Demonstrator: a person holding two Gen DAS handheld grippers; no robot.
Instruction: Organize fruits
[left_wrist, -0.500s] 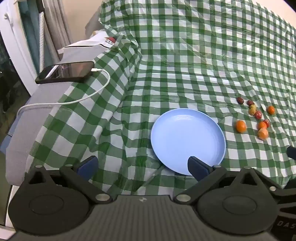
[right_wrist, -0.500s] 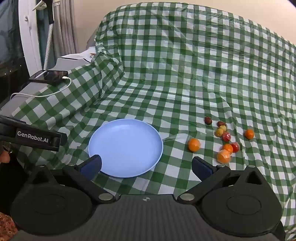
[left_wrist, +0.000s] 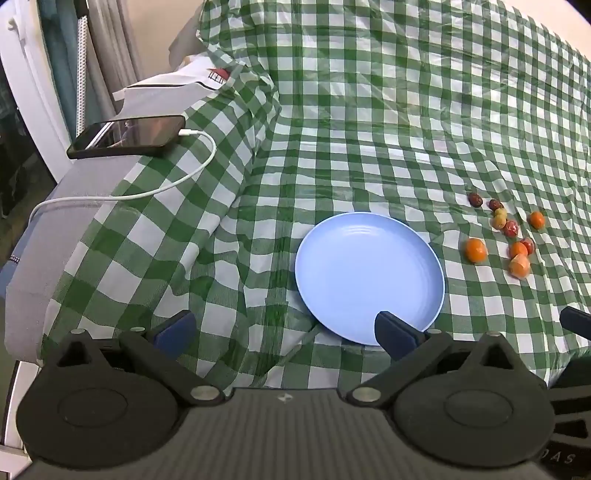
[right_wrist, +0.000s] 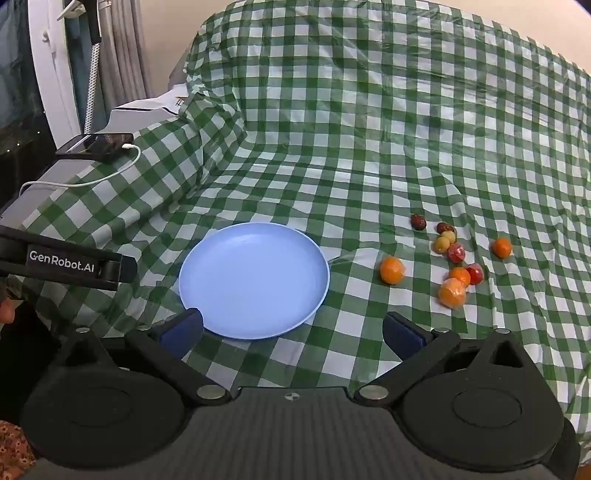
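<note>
While both our grippers hang above the near edge of the table, nothing is picked up yet. Our left gripper (left_wrist: 284, 332) and right gripper (right_wrist: 291, 328) both stand wide apart with nothing between the fingers. The fruits (right_wrist: 448, 258) lie loose on the checked cloth (right_wrist: 369, 147), just right of the bare blue plate (right_wrist: 254, 280). We judge the oranges light and fairly firm, apt to roll, so we would pinch one across its middle. The small red and yellow fruits look softer and smoother, and some touch, so we would take an outlying one first, squeezing gently.
</note>
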